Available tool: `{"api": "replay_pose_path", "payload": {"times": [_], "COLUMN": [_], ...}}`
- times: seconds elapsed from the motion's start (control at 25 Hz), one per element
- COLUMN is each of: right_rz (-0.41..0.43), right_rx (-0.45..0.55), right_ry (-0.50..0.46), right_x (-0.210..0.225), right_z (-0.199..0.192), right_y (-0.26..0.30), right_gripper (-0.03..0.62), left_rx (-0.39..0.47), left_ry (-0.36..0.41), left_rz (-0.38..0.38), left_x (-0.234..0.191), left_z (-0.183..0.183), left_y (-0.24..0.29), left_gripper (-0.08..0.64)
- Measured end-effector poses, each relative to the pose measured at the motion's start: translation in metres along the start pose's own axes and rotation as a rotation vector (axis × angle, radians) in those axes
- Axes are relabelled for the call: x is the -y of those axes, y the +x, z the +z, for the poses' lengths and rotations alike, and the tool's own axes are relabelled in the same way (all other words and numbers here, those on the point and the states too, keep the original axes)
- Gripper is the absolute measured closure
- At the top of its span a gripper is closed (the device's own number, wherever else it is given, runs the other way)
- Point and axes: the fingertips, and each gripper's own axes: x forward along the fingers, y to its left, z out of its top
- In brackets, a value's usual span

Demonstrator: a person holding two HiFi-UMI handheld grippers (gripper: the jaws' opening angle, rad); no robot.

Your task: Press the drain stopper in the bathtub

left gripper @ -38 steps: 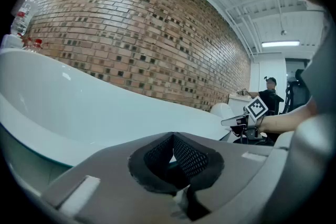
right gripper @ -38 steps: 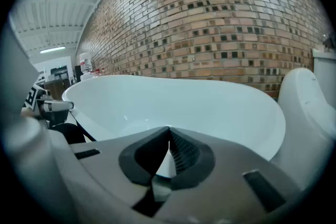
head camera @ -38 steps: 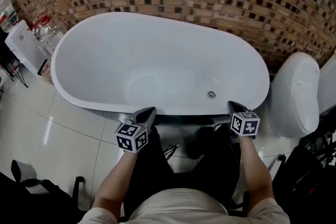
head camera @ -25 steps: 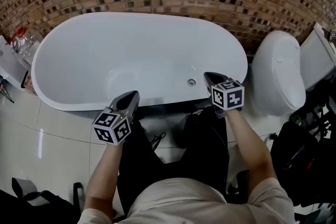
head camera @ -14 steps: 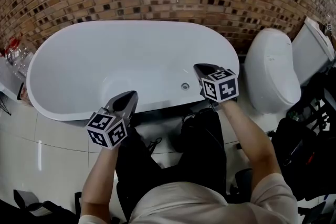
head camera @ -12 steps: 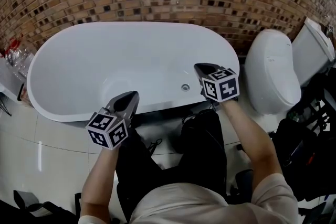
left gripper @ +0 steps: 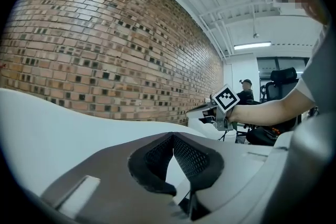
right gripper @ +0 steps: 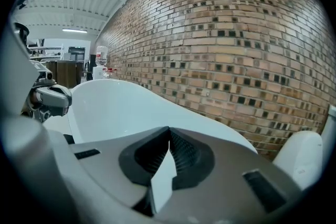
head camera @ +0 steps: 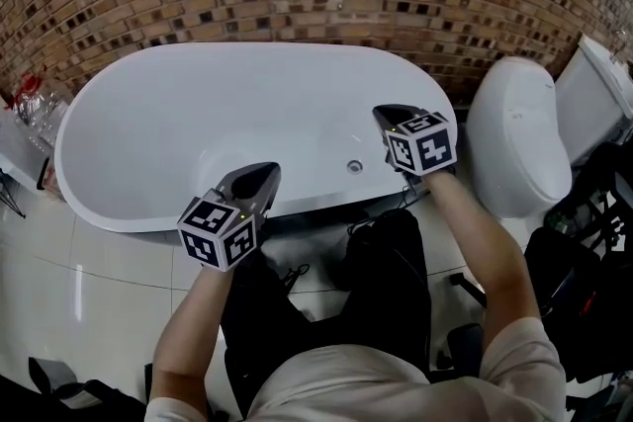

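Observation:
The white oval bathtub (head camera: 148, 114) lies below me against the brick wall. Its small round drain stopper (head camera: 355, 166) sits on the tub floor near the right end. My left gripper (head camera: 265, 172) is shut and empty, its tips over the tub's near rim, left of the stopper. My right gripper (head camera: 387, 113) is shut and empty, hanging above the tub's right end, just right of the stopper. In the left gripper view the jaws (left gripper: 172, 135) meet at the tips, with the right gripper (left gripper: 224, 107) beyond. The right gripper view shows closed tips (right gripper: 169, 129) over the tub (right gripper: 115, 107).
A white toilet (head camera: 519, 128) stands right of the tub. Black bags (head camera: 593, 252) lie at the far right. Bottles (head camera: 30, 99) and a white box stand at the tub's left end. A cable (head camera: 292, 277) lies on the tiled floor by my legs.
The view has swung right along the tub. Both grippers have come forward from in front of the tub to its near rim, the right one moving up beside the stopper.

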Motion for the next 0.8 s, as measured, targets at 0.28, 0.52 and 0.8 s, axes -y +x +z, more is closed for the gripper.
{"api": "replay_pose_path", "payload": {"times": [0.28,0.52,0.8], "right_rz": [-0.014,-0.023,-0.026], "right_rx": [-0.051,-0.094,-0.15], "right_ry": [-0.03,-0.052,-0.057], "right_x": [0.022,0.04,0.062], "right_z": [0.0,-0.002,-0.014], "right_y": [0.031,0.062,0.101], "right_gripper": [0.578,0.578,0.578], "left_rx": [-0.017,-0.05,-0.086], "left_ry": [0.022,0.021,0.01], "left_rz": [-0.015,-0.026,-0.041], "left_x": [-0.009,-0.022,-0.04], "left_z": [0.005,-0.002,-0.013], "left_y": [0.027,0.053,0.084], "left_gripper": [0.555,0.555,0.555]}}
